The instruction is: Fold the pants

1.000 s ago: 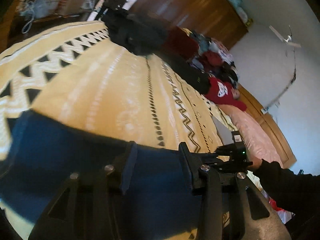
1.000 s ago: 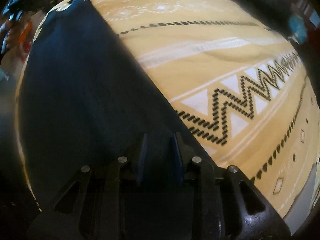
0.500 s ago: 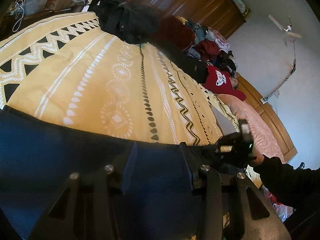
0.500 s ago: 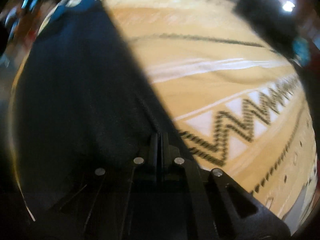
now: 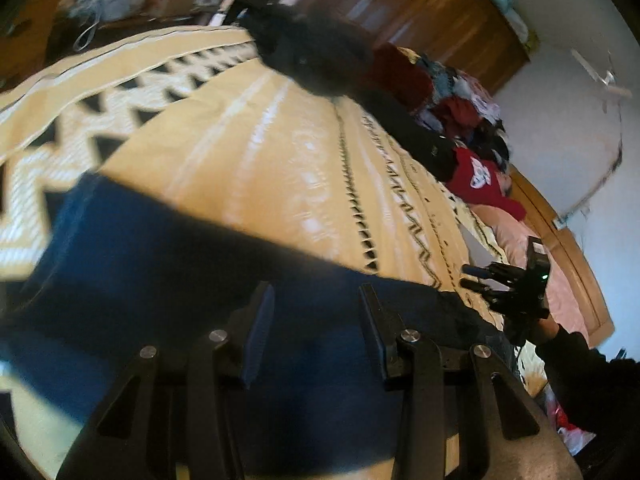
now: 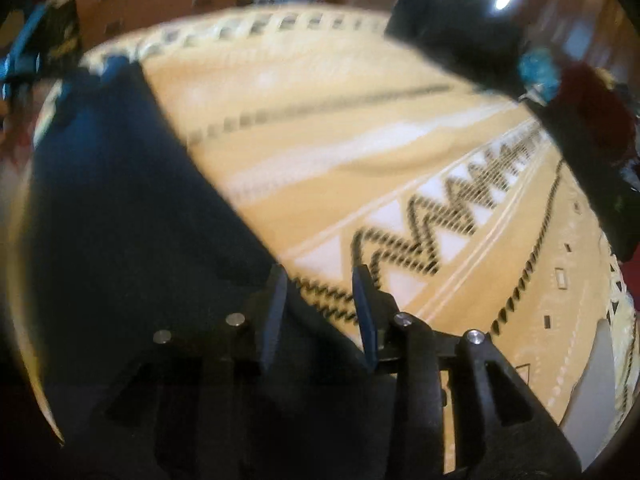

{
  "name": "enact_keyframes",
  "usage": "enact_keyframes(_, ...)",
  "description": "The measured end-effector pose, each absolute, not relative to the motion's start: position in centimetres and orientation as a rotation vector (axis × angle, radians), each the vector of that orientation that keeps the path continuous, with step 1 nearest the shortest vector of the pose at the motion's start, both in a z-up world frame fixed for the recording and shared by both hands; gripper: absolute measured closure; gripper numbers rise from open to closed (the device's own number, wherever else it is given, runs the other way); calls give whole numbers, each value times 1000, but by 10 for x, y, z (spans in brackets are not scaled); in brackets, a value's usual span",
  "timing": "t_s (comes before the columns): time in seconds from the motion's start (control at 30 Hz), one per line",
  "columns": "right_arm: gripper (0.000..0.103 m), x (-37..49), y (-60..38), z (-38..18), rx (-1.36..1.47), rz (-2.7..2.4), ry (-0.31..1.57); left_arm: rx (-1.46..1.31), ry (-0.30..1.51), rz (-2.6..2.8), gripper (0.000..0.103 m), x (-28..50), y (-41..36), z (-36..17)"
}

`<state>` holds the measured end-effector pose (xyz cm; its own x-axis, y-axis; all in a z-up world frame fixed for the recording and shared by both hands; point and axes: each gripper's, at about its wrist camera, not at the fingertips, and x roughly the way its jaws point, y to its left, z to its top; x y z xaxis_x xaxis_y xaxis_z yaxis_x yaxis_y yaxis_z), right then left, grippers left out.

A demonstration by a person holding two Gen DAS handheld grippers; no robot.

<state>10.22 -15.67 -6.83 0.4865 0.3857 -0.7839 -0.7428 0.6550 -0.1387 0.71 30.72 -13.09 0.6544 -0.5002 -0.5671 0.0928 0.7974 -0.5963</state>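
Note:
Dark blue pants [image 5: 168, 264] lie flat on a yellow patterned bedspread [image 5: 260, 152]. My left gripper [image 5: 316, 300] is open just above the pants, nothing between its fingers. My right gripper [image 6: 320, 284] is open at the pants' [image 6: 120, 216] long edge, over the seam between cloth and bedspread [image 6: 328, 152]. The right gripper also shows in the left wrist view [image 5: 476, 276], open, at the far right end of the pants. Both views are blurred.
A black garment heap [image 5: 312, 52] and a pile of red and mixed clothes [image 5: 464, 120] lie along the bed's far side. A wooden wardrobe [image 5: 420, 8] stands behind. A pink pillow [image 5: 516, 236] lies at the right.
My right gripper was shut on the pants half a second ago and has opened and let go. My left gripper stayed open and the view swung, showing the pants' left end.

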Motion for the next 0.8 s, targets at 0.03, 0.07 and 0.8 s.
enact_keyframes(0.03,69,97,-154,-67,-475,732,797,-561,812,-329,60,4,317,-138)
enact_keyframes(0.07,69,105,-146,-73,-458,754,819,-569,824,-309,60,3,326,-144)
enact_keyframes(0.8,69,84,77,-46,-317,1114,830,-837,648,-290,68,-74,394,-161)
